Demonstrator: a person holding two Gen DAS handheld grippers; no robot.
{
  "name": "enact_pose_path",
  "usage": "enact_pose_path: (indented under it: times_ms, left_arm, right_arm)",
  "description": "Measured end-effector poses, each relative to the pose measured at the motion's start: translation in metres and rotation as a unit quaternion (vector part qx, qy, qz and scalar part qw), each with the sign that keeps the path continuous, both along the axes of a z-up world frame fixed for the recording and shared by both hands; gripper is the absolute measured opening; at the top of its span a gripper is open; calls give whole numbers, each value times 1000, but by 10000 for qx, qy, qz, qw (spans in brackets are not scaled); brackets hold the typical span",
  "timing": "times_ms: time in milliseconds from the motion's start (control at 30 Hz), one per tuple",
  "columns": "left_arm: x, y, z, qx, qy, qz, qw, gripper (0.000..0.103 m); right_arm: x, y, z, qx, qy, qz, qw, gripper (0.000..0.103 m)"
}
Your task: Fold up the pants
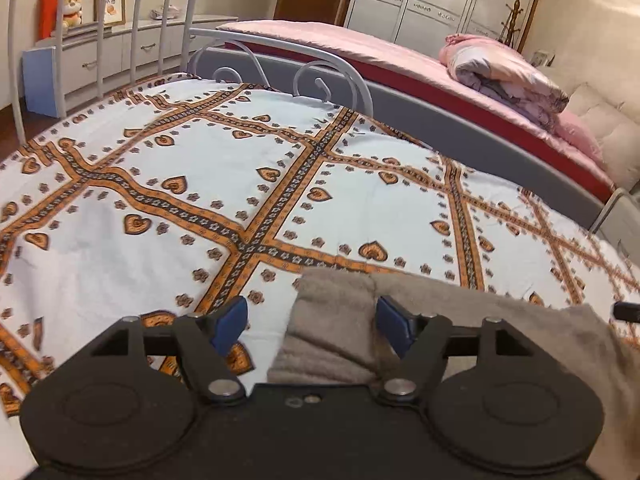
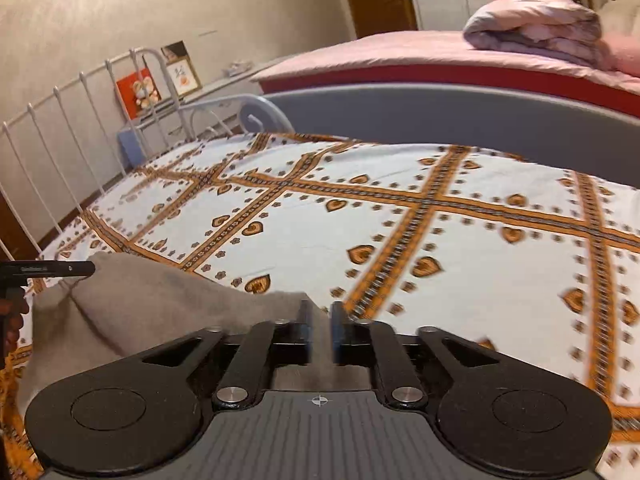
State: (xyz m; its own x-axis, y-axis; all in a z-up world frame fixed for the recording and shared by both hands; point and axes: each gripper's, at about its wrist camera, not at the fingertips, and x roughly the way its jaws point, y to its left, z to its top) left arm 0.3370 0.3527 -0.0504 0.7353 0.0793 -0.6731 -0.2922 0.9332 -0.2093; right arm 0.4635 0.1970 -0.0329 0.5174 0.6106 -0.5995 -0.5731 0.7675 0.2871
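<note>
Grey-brown fleece pants lie on a patterned bedsheet at the near edge. My left gripper is open, its blue pads spread, with a folded end of the pants lying between them. In the right wrist view the pants rise in a ridge to the left. My right gripper is shut on a fold of the pants, the cloth pinched between its pads. The left gripper's tip shows at the far left edge.
A white metal bed frame with scrollwork edges the sheet at the far side. Behind it stands a pink bed with a rolled quilt. A low dresser stands far left.
</note>
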Motion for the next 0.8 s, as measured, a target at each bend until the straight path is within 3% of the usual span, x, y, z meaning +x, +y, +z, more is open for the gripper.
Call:
enact_pose_path:
  times_ms: [33, 67, 133, 300, 333, 400, 433, 467, 600, 667, 700, 733, 800]
  left_arm:
    - [2, 2, 0, -76, -22, 4, 10000, 63]
    - [4, 2, 0, -131, -30, -23, 9999, 59]
    - [6, 2, 1, -238, -63, -165, 9996, 52]
    - [19, -3, -5, -137, 159, -538, 9983, 52]
    - [21, -1, -10, -273, 237, -577, 9977, 46]
    - [19, 0, -16, -490, 195, -633, 9966, 33]
    - [18, -1, -15, -490, 161, -730, 9960, 23]
    - [17, -4, -12, -403, 99, -755, 9963, 18]
    - [19, -17, -4, 153, -129, -659, 9976, 18]
    - [20, -25, -14, 521, -57, -709, 9961, 20]
    - [19, -25, -21, 528, -55, -689, 9962, 21]
    - [18, -23, -23, 425, -78, -627, 9971, 24]
    - [13, -16, -15, 403, -133, -479, 9980, 42]
  right_arm:
    - [2, 5, -2, 10, 3, 27, 10000, 46]
    - [5, 11, -4, -8, -55, 40, 10000, 51]
    - [8, 18, -7, -79, -111, 52, 9999, 51]
    - [17, 28, -15, -308, 146, 246, 9991, 51]
    - [21, 31, -19, -346, 266, 339, 9985, 49]
    - [24, 37, -23, -524, 402, 553, 9963, 26]
    - [22, 39, -21, -526, 372, 655, 9958, 8]
    - [20, 41, -18, -551, 330, 754, 9951, 6]
    - [10, 46, 3, -817, -343, 657, 9939, 4]
    - [13, 45, 0, -859, -361, 456, 9946, 3]
    - [15, 46, -10, -909, -218, 415, 9948, 3]
    - [17, 52, -30, -1157, 65, 438, 9923, 3]
    - [11, 51, -35, -1107, -83, 351, 9932, 3]
